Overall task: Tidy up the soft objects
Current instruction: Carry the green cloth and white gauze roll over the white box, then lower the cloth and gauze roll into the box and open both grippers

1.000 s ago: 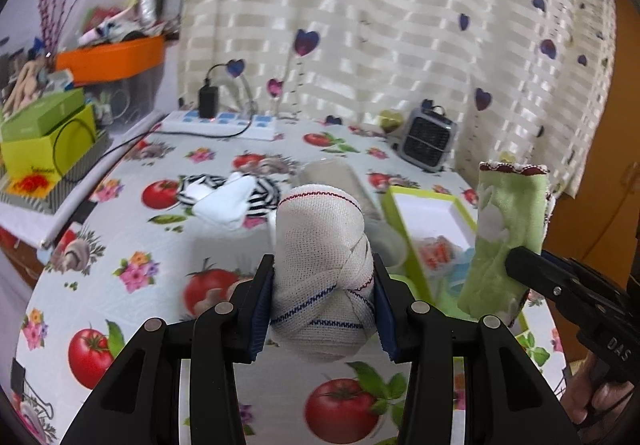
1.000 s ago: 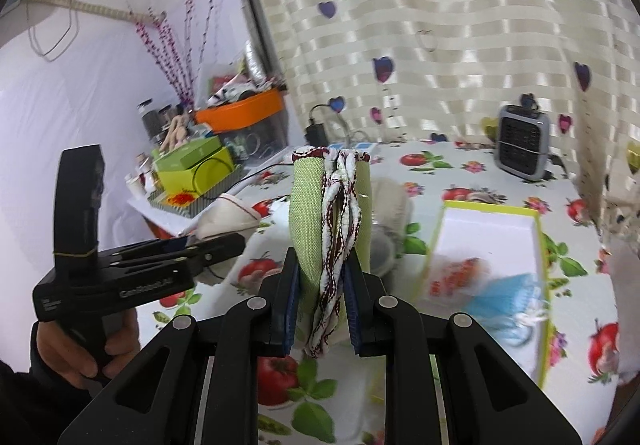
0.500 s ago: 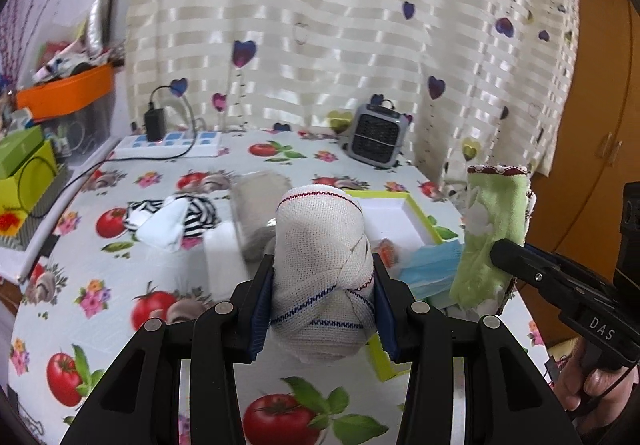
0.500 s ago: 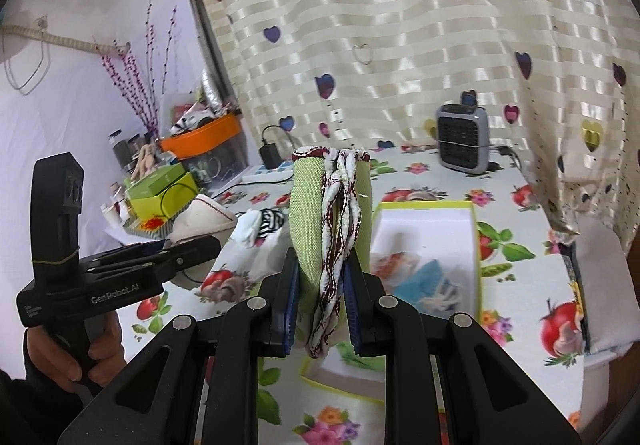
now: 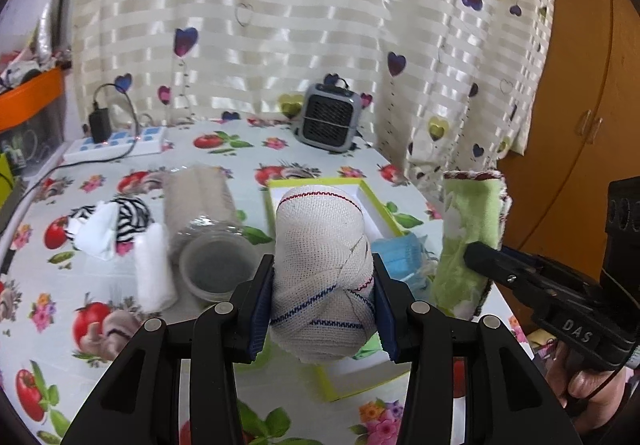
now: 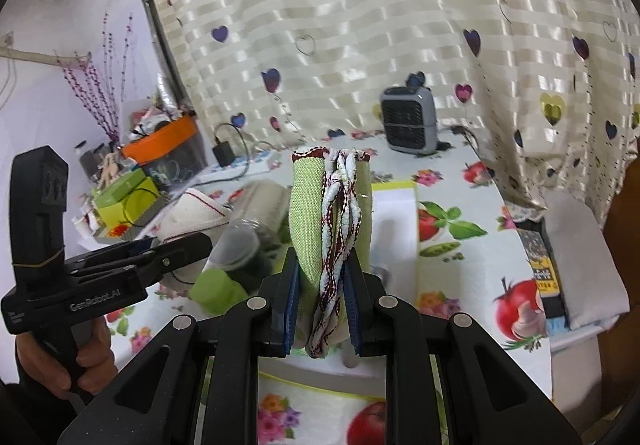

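- Cream striped curtain (image 5: 304, 25) dotted with purple hearts fills the upper half of both views, behind a table (image 5: 100, 269) under a tomato-and-flower print cloth.
- Left gripper (image 5: 324, 309), bottom centre of the left wrist view, is clamped on a knotted white mesh cloth (image 5: 320, 265); the bundle stands upright between the blue pads and rises above them.
- Right gripper (image 6: 320, 305), bottom centre of the right wrist view, is pressed shut on a folded green cloth (image 6: 306, 213) with red-and-white trim, also upright and sticking out past the fingertips.
- Behind the mesh bundle, at mid-frame, sits a white box with a lime-green rim (image 5: 382, 211), a blue face mask (image 5: 400, 253) in it.
- Left of centre lie a clear plastic jar (image 5: 216, 265) on its side, a white roll (image 5: 154, 269) and a zebra-striped cloth (image 5: 120, 217).
- A small grey heater (image 5: 328, 117) stands by the curtain.
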Motion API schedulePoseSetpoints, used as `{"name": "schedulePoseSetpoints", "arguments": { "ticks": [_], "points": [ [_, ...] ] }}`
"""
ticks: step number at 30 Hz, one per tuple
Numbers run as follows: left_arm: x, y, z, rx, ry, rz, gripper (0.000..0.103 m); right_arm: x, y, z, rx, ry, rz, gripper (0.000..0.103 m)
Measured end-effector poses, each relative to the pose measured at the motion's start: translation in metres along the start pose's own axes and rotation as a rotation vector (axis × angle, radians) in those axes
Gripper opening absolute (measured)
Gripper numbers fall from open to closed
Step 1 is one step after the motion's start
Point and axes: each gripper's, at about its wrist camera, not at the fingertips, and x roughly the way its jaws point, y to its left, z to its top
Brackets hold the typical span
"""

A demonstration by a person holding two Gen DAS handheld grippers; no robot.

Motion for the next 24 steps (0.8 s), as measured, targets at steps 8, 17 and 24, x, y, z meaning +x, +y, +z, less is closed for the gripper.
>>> {"name": "schedulePoseSetpoints", "arguments": {
  "ticks": [8,17,24],
  "points": [
    [0.041,-0.010,-0.007,0.015,0.076,-0.043,0.043,0.023,-0.011,-0.008,-0.012,0.064,-0.083,0.021],
    [0.076,-0.020,-0.010,0.047,0.135,-0.070,0.043,0.049,-0.014,0.003,-0.014,0.088,-0.043,0.021],
    [0.088,-0.016,-0.013,0.039,0.150,-0.077,0.043,0.061,-0.020,0.028,-0.018,0.060,-0.035,0.021]
  ]
}}
